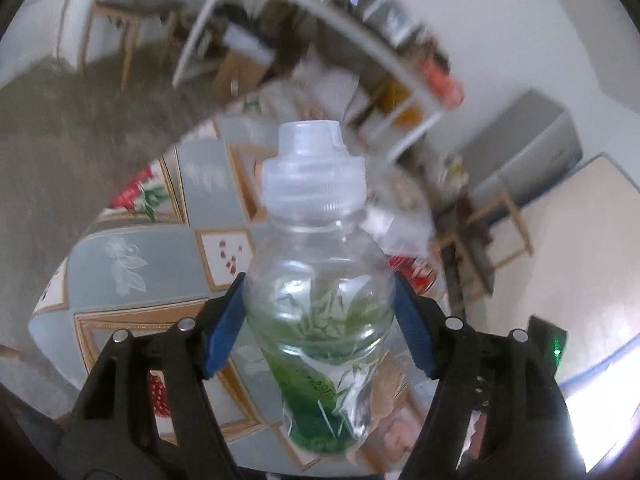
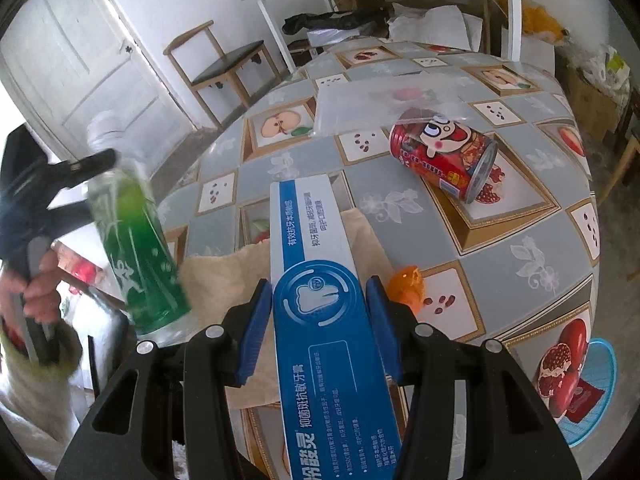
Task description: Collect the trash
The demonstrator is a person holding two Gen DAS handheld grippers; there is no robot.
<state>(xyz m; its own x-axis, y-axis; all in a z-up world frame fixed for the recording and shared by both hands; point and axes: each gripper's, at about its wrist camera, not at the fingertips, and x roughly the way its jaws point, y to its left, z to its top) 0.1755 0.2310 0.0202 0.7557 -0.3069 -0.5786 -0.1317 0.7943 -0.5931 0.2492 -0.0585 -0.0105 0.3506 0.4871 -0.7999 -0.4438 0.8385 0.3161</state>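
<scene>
Bottle [image 1: 316, 280], clear, green-labelled, white-capped.

The long blue-and-white cardboard toothpaste box [image 2: 320, 280], running from six toward twelve o'clock in the right wrist view, carries white Chinese print — 抑菌斑抗敏牙膏 and 有效抗牙本质敏感. Lettering on the green-labelled clear plastic bottle [image 1: 320, 320] is too blurred to read.

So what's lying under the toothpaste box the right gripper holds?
A beige cloth lies under the toothpaste box, showing on both sides on the tablecloth. The part of the cloth directly beneath the box is covered, so anything there cannot be seen.
</scene>
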